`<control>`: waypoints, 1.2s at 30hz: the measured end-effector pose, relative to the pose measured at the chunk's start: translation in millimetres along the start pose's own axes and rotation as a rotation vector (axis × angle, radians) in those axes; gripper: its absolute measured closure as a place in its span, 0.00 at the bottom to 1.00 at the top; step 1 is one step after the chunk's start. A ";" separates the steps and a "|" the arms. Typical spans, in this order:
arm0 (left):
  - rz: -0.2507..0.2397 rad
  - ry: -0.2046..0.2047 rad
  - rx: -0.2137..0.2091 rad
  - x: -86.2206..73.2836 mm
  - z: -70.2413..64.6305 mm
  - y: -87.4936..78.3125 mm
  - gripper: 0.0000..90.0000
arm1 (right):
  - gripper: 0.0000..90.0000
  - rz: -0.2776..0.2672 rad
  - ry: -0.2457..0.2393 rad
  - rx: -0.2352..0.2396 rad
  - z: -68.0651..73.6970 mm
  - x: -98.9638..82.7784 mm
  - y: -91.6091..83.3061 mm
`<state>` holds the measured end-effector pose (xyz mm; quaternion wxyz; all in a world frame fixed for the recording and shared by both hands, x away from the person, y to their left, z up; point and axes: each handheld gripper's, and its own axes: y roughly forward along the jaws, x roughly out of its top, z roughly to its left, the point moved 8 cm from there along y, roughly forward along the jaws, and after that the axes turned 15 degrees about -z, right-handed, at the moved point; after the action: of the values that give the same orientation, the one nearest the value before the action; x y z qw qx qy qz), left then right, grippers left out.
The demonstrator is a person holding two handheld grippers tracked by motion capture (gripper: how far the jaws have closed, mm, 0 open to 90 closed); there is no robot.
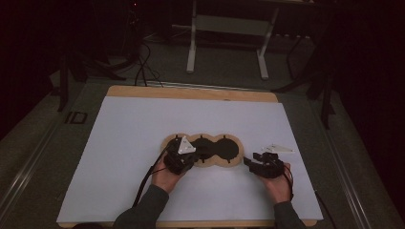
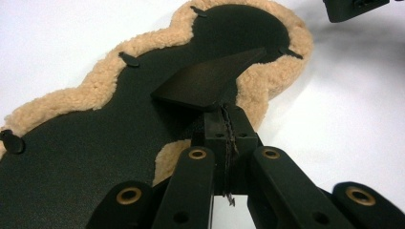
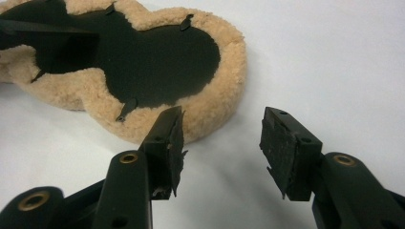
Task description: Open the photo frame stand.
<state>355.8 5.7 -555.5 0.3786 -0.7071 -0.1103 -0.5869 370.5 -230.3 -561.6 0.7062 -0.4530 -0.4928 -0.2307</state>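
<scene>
Left gripper [image 2: 224, 143]: jaws clenched on a thin black flap [image 2: 210, 78], lifting it off the pad, probably to peel it.
Right gripper [image 3: 219, 143]: jaws released, waiting just beside the pad's end.
Fleece pad [image 1: 203, 149]: mid-desk [image 1: 119, 143], three-lobed, tan woolly rim, black centre, small black tabs.
</scene>
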 end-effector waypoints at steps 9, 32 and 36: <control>-0.007 0.027 -0.026 1.6 -8.3 -2.0 0.96 | 0.55 0.000 0.002 0.000 -0.3 0.0 -0.1; -0.064 0.124 -0.075 29.2 -25.5 -9.9 0.67 | 0.55 -0.011 0.021 0.000 -1.4 0.8 -0.4; -0.061 0.152 -0.046 33.6 -20.2 -5.8 0.58 | 0.55 -0.008 0.023 0.001 -1.2 0.1 0.1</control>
<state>346.8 -13.4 -521.9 0.3516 -0.6652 -0.0893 -0.6527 371.2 -231.3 -561.7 0.7112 -0.4480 -0.4865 -0.2383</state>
